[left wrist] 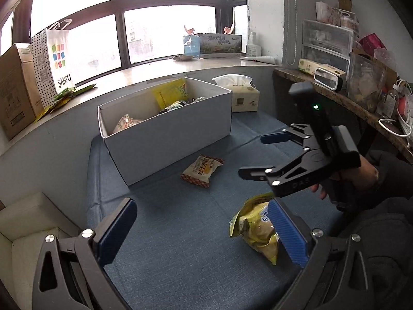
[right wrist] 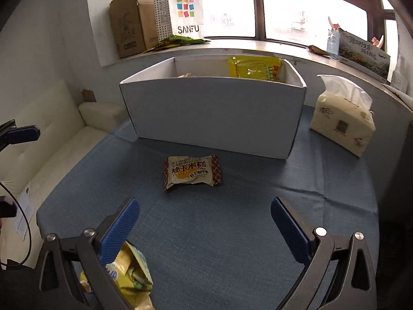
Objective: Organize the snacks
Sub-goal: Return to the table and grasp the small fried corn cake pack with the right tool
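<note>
Blue cloth-covered surface [right wrist: 232,232] seen below window sill; white sofa [right wrist: 51,155] at 9 o'clock. Cardboard box [right wrist: 129,20] and white shopping bag [right wrist: 184,10] stood on sill at 11 o'clock. White box [right wrist: 214,113] placed at 12 o'clock, yellow packet [right wrist: 254,68] and other snacks held inside. Rice cake packet [right wrist: 192,173] laid just before box. Tissue pack [right wrist: 343,124] at 2 o'clock. Yellow chip bag [left wrist: 255,228] laid near left gripper [left wrist: 204,230], jaws wide apart, nothing held. Right gripper [right wrist: 204,230] spread wide, empty.
</note>
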Demonstrator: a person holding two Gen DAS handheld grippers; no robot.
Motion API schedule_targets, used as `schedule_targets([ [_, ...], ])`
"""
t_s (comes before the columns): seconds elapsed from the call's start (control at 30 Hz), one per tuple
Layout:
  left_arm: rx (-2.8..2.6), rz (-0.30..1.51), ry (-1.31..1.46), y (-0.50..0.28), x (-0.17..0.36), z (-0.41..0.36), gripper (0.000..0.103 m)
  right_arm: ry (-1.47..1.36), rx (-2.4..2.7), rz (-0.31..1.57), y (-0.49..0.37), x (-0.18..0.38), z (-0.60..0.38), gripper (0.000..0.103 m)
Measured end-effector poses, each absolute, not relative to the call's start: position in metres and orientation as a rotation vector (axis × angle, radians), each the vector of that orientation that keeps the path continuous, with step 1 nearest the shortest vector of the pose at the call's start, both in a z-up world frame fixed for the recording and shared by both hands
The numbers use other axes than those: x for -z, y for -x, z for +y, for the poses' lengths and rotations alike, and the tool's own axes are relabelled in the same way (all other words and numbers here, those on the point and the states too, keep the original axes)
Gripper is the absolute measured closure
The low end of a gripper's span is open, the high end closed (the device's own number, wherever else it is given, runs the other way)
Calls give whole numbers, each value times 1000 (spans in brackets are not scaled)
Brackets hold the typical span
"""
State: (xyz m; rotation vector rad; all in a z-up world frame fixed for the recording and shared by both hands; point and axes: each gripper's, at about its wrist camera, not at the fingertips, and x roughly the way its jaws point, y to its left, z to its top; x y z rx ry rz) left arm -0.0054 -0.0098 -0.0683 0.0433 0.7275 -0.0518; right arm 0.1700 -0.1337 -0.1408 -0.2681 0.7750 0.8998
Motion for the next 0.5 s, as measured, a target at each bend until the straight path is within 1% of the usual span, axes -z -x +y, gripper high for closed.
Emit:
schedule_targets([
  [0.27,71,753,-45,6,77,-11,0,309,-929,884,-199,164,-77,0],
  [0.5,66,768,-45,7,83,-9,0,410,-921,923,-207,180,-39,0],
])
